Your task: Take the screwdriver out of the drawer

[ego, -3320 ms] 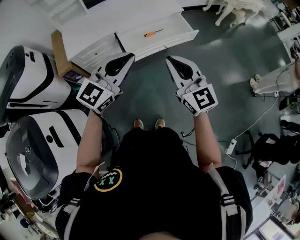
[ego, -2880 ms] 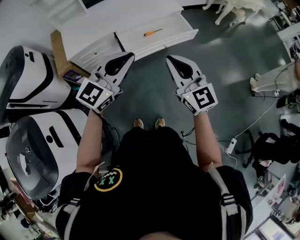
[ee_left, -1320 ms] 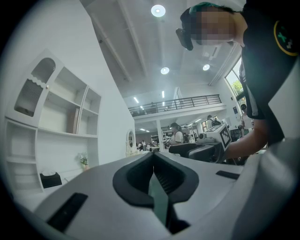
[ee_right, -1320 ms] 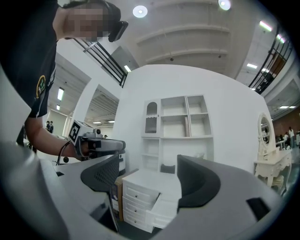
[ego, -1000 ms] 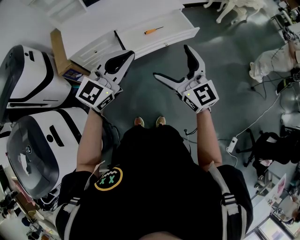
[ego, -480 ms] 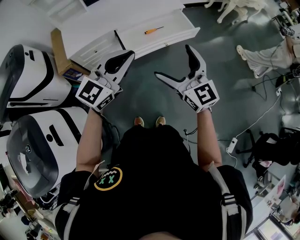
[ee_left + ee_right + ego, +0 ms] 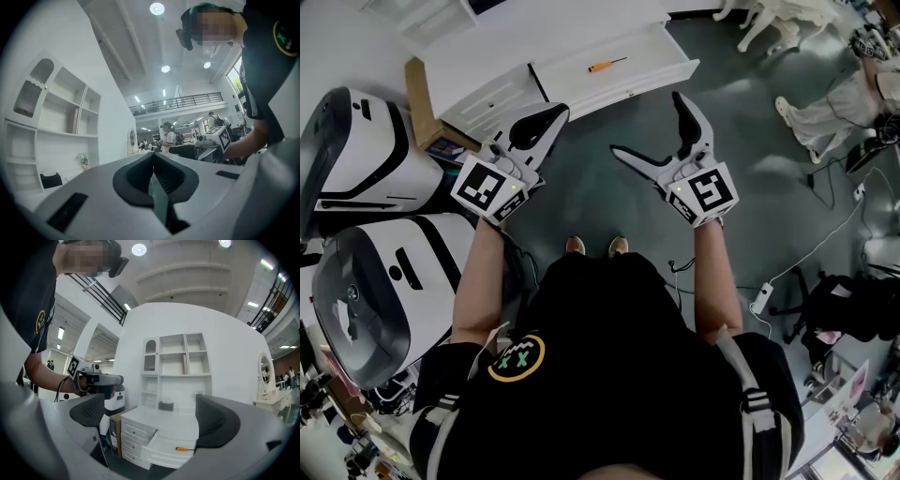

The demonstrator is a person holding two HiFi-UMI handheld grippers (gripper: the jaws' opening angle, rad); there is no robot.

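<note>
Lying along the drawer (image 7: 652,52), the screwdriver (image 7: 606,65) points rightward.

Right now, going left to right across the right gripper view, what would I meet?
left hand-held gripper → closed drawers → screwdriver → mirror

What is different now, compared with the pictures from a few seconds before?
The right gripper has opened its jaws wide and holds nothing. The left gripper stayed shut and in place. The screwdriver still lies untouched in the open drawer.
</note>
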